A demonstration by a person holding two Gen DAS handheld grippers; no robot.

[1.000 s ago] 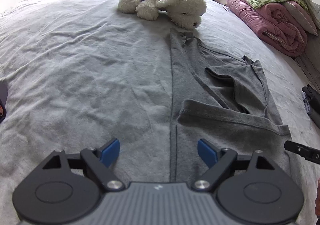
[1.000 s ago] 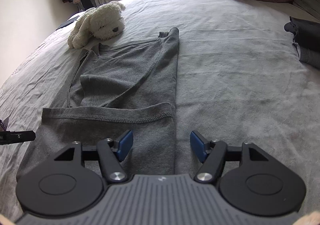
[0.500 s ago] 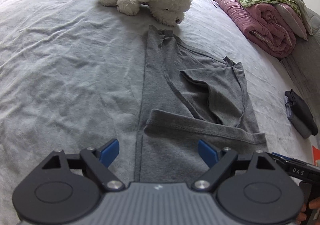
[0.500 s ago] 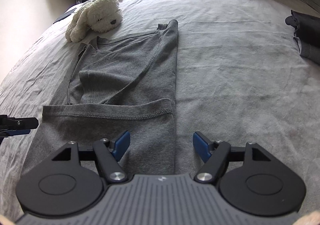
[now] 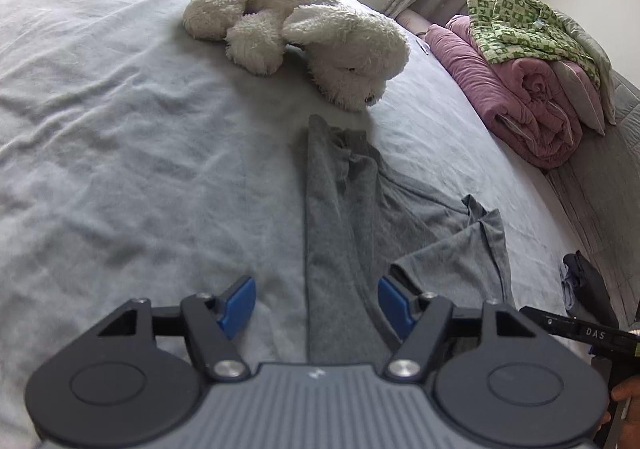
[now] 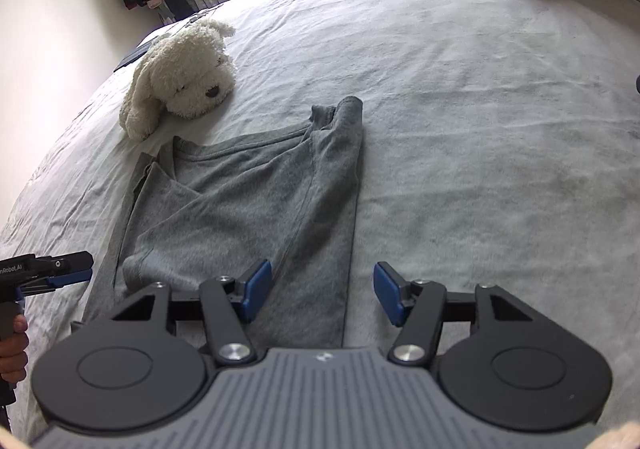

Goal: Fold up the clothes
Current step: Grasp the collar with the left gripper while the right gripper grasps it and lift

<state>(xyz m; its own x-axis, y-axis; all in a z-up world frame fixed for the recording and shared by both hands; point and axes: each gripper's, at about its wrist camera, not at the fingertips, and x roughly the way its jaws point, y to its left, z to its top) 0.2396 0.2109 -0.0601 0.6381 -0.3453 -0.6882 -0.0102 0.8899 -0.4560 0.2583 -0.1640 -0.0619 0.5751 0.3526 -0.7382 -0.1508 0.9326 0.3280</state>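
Observation:
A grey T-shirt (image 5: 344, 209) lies folded lengthwise on the bed, collar toward the plush dog. My left gripper (image 5: 316, 303) hovers low over its left folded edge, which runs between the blue pads (image 5: 240, 301). The jaws are closing, with nothing pinched. My right gripper (image 6: 323, 293) straddles the shirt's (image 6: 248, 201) right edge in the same way. Its jaws are closing too, and its pads (image 6: 390, 297) are clear of the cloth. Each view shows the other gripper at its side: the right gripper (image 5: 580, 329), and the left gripper (image 6: 60, 273) in a person's hand.
A white plush dog (image 5: 312, 33) lies just beyond the collar. A rolled pink quilt (image 5: 520, 89) with a green patterned garment (image 5: 528, 25) sits at the bed's right side, dark folded clothes (image 5: 588, 285) nearer. The grey bedsheet (image 6: 500, 109) stretches wide to the right of the shirt.
Both grippers have slid forward along the shirt toward the collar, passing over the folded sleeve hem. Both pairs of jaws stand narrower than before.

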